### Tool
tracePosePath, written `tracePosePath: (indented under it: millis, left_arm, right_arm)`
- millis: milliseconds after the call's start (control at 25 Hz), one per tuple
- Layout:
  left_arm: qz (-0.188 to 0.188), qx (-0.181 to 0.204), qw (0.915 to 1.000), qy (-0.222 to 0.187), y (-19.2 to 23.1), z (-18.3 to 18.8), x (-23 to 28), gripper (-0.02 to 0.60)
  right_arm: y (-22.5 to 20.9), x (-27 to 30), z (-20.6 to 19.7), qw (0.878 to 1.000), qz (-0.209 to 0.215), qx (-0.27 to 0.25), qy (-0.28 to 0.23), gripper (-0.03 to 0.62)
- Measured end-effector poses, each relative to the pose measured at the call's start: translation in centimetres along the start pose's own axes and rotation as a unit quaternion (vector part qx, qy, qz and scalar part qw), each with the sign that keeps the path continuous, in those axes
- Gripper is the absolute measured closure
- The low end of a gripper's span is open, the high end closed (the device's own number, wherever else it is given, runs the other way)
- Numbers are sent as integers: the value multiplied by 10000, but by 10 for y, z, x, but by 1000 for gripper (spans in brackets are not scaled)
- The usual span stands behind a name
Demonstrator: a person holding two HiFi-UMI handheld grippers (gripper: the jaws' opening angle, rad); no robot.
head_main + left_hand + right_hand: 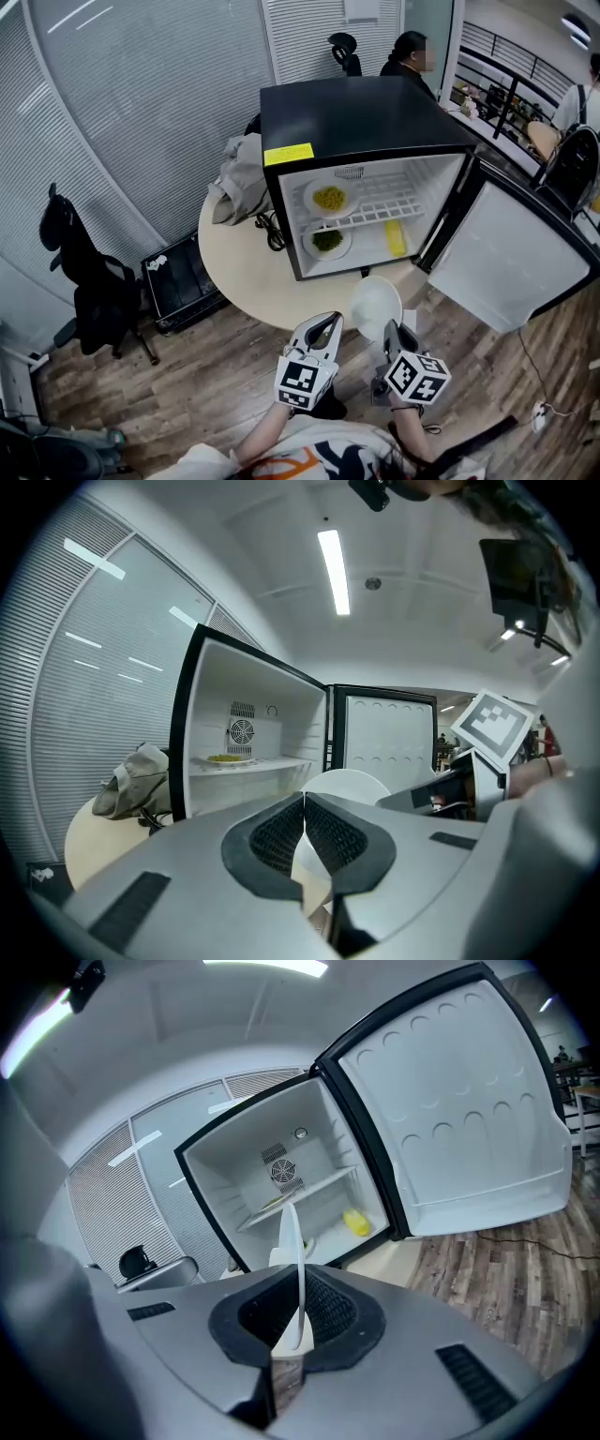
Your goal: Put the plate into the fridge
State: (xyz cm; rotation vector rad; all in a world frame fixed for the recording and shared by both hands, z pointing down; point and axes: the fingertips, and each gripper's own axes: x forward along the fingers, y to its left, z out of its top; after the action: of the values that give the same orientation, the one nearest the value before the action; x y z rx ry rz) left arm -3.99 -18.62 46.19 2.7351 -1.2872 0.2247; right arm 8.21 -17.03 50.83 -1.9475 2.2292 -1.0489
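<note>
- Plate point(375, 305), white and empty, is pinched by its near rim in the right gripper point(394, 334), whose jaws are clamped tight on it. It hangs over the near edge of the round table point(239, 272).
- Just beside it, the left gripper point(325, 328) has its jaws pressed together on nothing.
- Step in hand, I'd say, is the carry to the fridge point(366, 117) (door already wide).
- The next move calls for sliding the plate in level onto the upper shelf's free right side, clear of the dish of yellow food point(330, 198).
</note>
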Motion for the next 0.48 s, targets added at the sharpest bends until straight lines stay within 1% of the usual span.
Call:
tracePosePath:
  millis: [240,480]
  left_arm:
    - [-284,34,9996,-21,27,4,24,568]
    - [-480,-152,9987,-52,35,7,31,568]
  right_arm:
    - [3,26,19,9994,-184,208,-223,571]
    - [3,23,38,9979,-347,354,-414,571]
